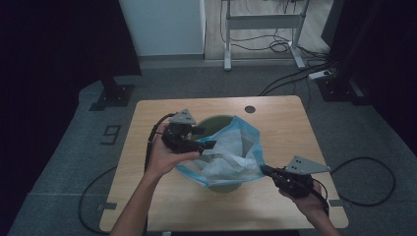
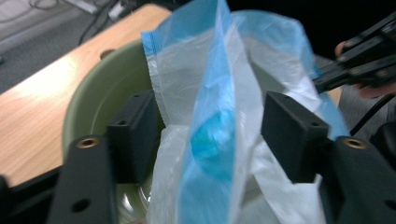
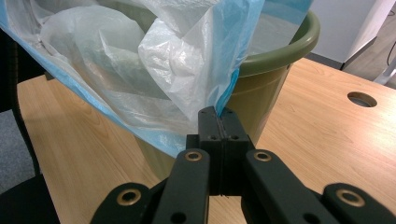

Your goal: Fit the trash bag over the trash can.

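Number 9 (image 1: 112, 132) marked on grey floor, left of table (image 1: 147, 110)

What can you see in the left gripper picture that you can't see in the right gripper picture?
The left gripper view shows the left gripper with its jaws apart, a fold of the blue and white plastic bag between them, and the green bin's inside wall. The right gripper appears farther off, pinching the bag's edge.

The right gripper view shows that pinch close up: the jaws are pressed together on the bag's blue edge. It also shows the bin's outside and a round hole in the table.

Both show the bag, the bin and the wooden table.
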Demonstrator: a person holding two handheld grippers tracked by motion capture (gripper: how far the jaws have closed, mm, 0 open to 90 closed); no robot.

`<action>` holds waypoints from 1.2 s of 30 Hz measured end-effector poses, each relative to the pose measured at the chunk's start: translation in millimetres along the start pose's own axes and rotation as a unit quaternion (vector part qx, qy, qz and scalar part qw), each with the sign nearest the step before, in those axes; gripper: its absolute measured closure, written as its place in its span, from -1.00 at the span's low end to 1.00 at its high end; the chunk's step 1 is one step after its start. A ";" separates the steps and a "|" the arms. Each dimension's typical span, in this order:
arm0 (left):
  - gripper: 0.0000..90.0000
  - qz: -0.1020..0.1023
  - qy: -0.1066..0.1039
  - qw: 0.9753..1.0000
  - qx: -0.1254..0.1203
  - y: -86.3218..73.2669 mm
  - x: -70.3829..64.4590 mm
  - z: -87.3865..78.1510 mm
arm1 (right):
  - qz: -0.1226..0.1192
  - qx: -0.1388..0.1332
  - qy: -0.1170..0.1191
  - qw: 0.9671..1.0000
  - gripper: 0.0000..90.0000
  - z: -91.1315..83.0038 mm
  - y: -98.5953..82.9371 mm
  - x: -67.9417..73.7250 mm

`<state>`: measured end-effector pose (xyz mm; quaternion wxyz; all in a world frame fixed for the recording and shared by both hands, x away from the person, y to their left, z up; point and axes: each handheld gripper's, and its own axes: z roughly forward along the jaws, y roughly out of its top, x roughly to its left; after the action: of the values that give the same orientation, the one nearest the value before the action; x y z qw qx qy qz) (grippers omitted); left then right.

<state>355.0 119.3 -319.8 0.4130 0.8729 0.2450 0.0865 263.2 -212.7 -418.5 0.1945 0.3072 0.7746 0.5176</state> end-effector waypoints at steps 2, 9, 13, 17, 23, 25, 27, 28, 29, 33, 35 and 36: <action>0.22 0.011 -0.001 1.000 0.012 1.0 1.6 7.9 | -0.002 0.000 0.000 1.000 0.98 0.0 -0.6 0.4; 0.99 0.000 -0.006 1.000 0.002 -2.5 4.6 9.4 | -0.004 -0.006 -0.009 1.000 0.43 -4.2 -1.2 6.6; 1.00 -0.004 -0.003 1.000 -0.010 -4.9 4.7 6.4 | 0.021 -0.028 -0.018 0.999 -0.02 -16.8 20.3 1.7; 1.00 -0.006 0.000 1.000 -0.017 -6.6 4.0 5.2 | 0.034 -0.039 -0.019 0.998 -0.10 -19.5 55.1 -12.8; 1.00 -0.010 -0.001 1.000 -0.027 -10.2 4.6 3.5 | 0.021 0.013 -0.021 0.999 -0.11 22.9 100.3 -37.4; 1.00 -0.010 -0.003 0.999 -0.032 -11.9 5.5 2.1 | 0.016 0.039 -0.016 0.999 -0.11 41.2 106.5 -44.4; 1.00 -0.011 -0.004 0.999 -0.034 -13.6 6.8 1.4 | 0.023 0.059 -0.015 0.998 -0.09 57.6 108.3 -51.8; 1.00 -0.011 -0.004 0.999 -0.035 -14.6 7.5 1.1 | 0.028 0.066 -0.016 0.997 -0.06 64.1 107.9 -55.5; 1.00 -0.011 -0.003 0.999 -0.038 -16.0 8.6 0.5 | 0.036 0.070 -0.015 0.997 0.05 69.5 107.1 -59.0; 1.00 -0.012 -0.004 0.999 -0.047 -18.9 11.2 -1.5 | 0.039 0.075 0.030 0.996 0.80 80.9 102.5 -65.9; 1.00 -0.016 -0.001 0.999 -0.052 -20.4 13.2 -3.3 | 0.036 0.066 0.024 0.997 0.98 80.3 102.3 -65.2; 1.00 -0.020 0.002 0.998 -0.057 -21.5 14.8 -4.4 | 0.040 0.059 0.020 0.997 0.98 78.9 102.5 -65.7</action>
<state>358.6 141.2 -334.1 0.4630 0.8428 0.2581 0.0934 388.6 -175.1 -355.9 0.1398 0.3384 0.7945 0.4845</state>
